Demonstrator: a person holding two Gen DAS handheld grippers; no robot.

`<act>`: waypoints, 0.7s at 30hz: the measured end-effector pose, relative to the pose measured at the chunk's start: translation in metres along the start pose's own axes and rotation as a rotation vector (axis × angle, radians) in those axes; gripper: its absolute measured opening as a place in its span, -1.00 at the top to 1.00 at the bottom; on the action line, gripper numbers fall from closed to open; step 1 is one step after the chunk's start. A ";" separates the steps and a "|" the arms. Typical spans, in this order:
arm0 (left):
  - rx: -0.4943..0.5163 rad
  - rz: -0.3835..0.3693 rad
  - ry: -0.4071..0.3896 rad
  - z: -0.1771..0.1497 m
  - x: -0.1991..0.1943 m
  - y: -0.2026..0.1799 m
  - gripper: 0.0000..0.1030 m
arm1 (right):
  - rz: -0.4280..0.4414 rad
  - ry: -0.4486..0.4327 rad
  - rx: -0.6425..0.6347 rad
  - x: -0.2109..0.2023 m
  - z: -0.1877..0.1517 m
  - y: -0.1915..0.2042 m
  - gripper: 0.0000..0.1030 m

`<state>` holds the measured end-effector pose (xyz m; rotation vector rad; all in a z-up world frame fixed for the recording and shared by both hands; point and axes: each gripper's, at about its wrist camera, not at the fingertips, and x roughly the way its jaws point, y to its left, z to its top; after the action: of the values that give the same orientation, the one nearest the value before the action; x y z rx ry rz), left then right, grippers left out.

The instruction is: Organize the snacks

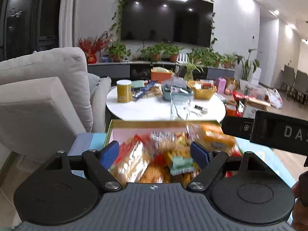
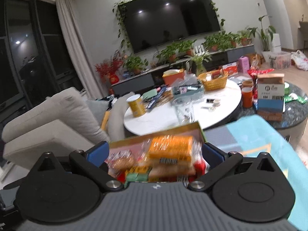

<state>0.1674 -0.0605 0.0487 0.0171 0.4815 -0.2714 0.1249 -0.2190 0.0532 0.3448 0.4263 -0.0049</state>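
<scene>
A gold-rimmed box (image 1: 115, 124) with a pink floor holds several blurred snack packs: orange, yellow, clear and a green one (image 1: 182, 163). My left gripper (image 1: 155, 152) is open and empty, its blue pads (image 1: 109, 152) apart above the pile. The right gripper's black body (image 1: 269, 132) crosses the right side of the left wrist view. In the right wrist view the same box (image 2: 200, 128) shows, with an orange biscuit pack (image 2: 170, 147) on top. My right gripper (image 2: 154, 153) is open, its pads either side of that pack; contact is unclear.
A white round table (image 1: 154, 109) behind the box carries a yellow can (image 1: 124, 90), a clear glass (image 1: 180, 107), a yellow basket (image 1: 202, 90) and a teal tray. A grey sofa (image 1: 48, 88) stands left. A dark round table with cartons (image 2: 269, 96) stands right. A blue mat (image 2: 256, 134) lies under the box.
</scene>
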 end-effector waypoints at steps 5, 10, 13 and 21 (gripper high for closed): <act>-0.012 0.050 0.016 -0.016 -0.036 0.002 -0.55 | 0.011 -0.013 0.028 -0.041 -0.031 -0.002 -0.14; -0.064 0.045 0.027 -0.042 -0.078 0.005 -0.55 | 0.008 -0.041 -0.019 -0.086 -0.048 0.004 -0.14; -0.086 0.072 0.021 -0.058 -0.099 0.003 -0.55 | 0.011 -0.067 -0.059 -0.105 -0.056 0.011 -0.14; -0.026 0.078 0.047 -0.081 -0.137 -0.004 -0.55 | 0.008 -0.063 -0.084 -0.128 -0.073 0.018 -0.14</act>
<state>0.0130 -0.0236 0.0404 0.0169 0.5297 -0.1880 -0.0200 -0.1867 0.0493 0.2633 0.3616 0.0093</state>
